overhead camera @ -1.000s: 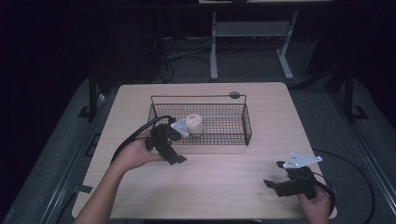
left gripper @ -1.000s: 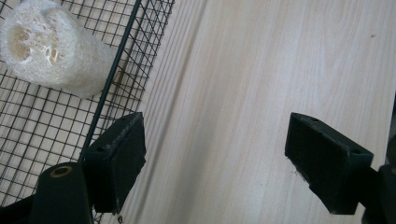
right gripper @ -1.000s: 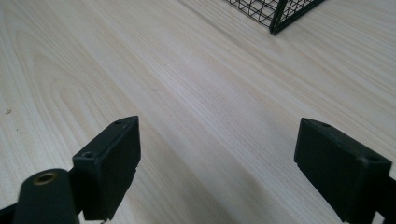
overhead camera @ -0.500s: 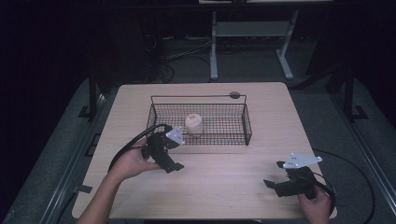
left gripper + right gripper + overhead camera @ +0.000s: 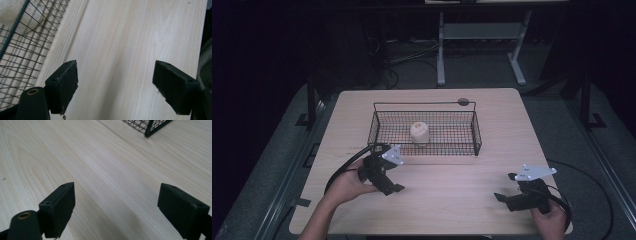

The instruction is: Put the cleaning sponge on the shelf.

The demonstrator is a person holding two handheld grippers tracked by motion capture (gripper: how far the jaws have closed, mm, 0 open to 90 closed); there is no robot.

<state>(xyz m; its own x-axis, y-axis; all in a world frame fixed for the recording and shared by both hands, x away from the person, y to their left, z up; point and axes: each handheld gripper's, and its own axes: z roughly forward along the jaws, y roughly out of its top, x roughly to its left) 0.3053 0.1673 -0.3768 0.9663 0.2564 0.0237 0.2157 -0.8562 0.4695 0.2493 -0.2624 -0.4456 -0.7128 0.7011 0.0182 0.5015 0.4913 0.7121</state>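
Your left gripper (image 5: 393, 186) sits over the wooden table (image 5: 452, 200), just in front of the wire basket (image 5: 377, 131), near the basket's left front corner. Its 2 jaws stand wide apart with nothing between them; the left gripper view shows bare wood in the gap (image 5: 113, 85) and the basket mesh (image 5: 22, 55) along the left edge of that view. Your left hand (image 5: 344, 185) holds the gripper body, and the cable loops out to the left of it.

The pale, rounded, cream-coloured object (image 5: 419, 132) rests inside the basket, on its floor, toward the left of centre. It touches neither gripper. Its exact kind cannot be told from these views.

Your right gripper (image 5: 504, 199) sits low over the table near the front right corner, well apart from the basket. Its 2 jaws are likewise spread wide and hold nothing; the right gripper view shows only wood grain in the gap (image 5: 115, 205), with 1 basket corner (image 5: 147, 127) at the top edge. Your right hand (image 5: 552, 220) grips the body from behind.

A small dark round knob (image 5: 463, 102) sits at the basket's rear rail.
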